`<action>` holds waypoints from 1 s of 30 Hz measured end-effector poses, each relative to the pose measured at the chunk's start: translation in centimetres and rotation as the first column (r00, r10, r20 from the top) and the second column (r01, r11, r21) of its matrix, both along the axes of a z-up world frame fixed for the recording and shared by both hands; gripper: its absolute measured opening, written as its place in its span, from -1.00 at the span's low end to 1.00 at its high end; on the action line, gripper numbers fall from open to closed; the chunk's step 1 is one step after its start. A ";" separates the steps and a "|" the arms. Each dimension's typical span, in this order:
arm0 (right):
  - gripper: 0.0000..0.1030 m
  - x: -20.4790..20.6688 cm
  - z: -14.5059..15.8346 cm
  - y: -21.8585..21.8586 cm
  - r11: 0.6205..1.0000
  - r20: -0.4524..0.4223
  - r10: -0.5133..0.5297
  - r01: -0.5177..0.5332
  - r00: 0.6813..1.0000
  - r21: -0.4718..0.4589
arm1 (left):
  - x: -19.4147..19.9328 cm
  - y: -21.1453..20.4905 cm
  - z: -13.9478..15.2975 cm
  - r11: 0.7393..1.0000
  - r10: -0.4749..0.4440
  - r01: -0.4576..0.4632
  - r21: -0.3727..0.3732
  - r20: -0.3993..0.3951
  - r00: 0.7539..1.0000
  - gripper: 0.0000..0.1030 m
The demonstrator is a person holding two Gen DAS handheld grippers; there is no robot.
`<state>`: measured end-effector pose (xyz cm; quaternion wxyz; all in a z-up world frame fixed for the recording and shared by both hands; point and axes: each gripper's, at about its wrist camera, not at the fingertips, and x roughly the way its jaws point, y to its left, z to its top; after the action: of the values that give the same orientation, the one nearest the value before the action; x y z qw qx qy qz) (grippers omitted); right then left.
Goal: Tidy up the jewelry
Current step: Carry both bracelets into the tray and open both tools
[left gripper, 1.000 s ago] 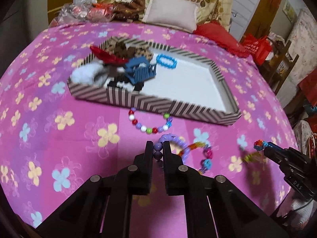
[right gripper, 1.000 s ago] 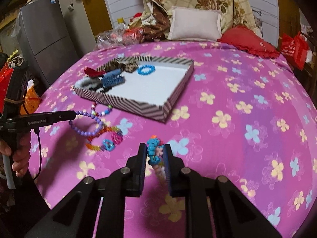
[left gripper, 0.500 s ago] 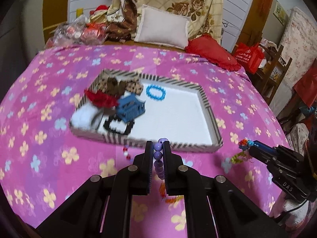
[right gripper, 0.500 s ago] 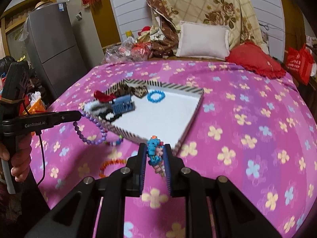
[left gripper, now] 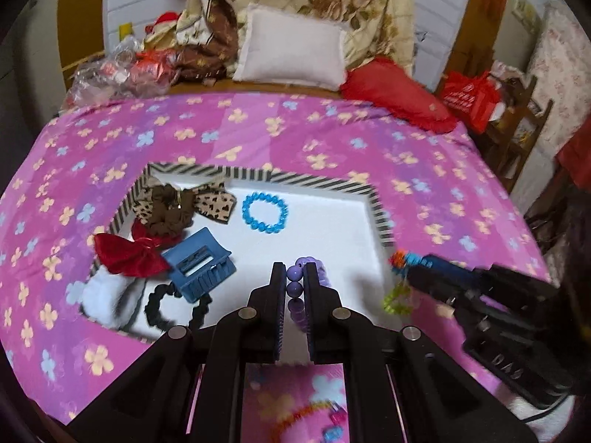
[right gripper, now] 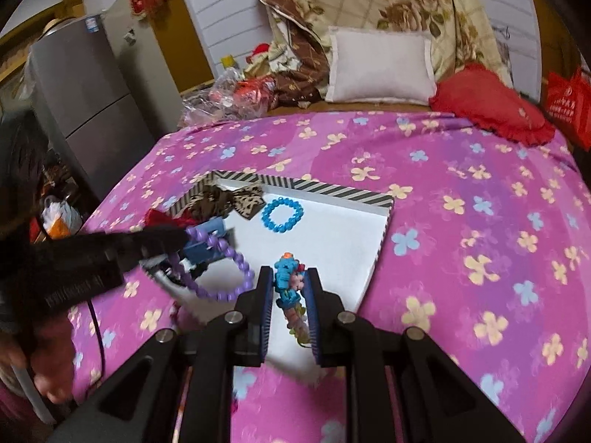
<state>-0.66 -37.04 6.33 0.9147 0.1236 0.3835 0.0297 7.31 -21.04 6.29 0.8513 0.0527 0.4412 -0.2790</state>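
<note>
Dim, warm indoor light w/ heavy colour noise. Strong fisheye bending and dark vignette at corners. Motion blur smears the opposite gripper in both views. White tray floor (left gripper: 325,236) brightest area, soft shadows only.

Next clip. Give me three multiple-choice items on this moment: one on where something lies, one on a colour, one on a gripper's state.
1. Where does the blue bracelet lie?
A. on the bedspread
B. in the striped tray
C. on the pillow

2. What colour are the beads between the left gripper fingers?
A. purple
B. green
C. red

3. The right gripper is:
A. open and empty
B. out of view
C. shut on a multicoloured bracelet

Answers: 1 B, it rests on the tray's white floor; 2 A, purple beads show there; 3 C, the fingers clamp it.
</note>
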 end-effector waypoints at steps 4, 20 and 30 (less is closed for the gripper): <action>-0.67 4.0 -1.8 -0.3 1.000 -0.056 -0.002 0.001 0.998 -0.026 | 2.9 -0.8 -3.6 0.997 0.039 -0.035 0.067 -0.050 0.998 -0.87; -0.66 15.0 -6.5 -1.2 0.997 -0.194 -0.051 0.040 0.980 -0.061 | 6.9 0.9 -7.5 0.989 0.128 -0.117 0.087 -0.134 0.983 -0.86; -0.14 8.9 -3.8 -3.3 0.995 -0.119 -0.084 0.089 0.989 0.035 | 3.8 2.5 -4.3 0.995 0.088 -0.085 0.055 -0.062 0.994 -0.57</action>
<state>8.22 -40.32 2.56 0.8882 0.1602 0.4304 -0.0097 11.14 -18.56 2.01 0.8464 0.0467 0.4772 -0.2317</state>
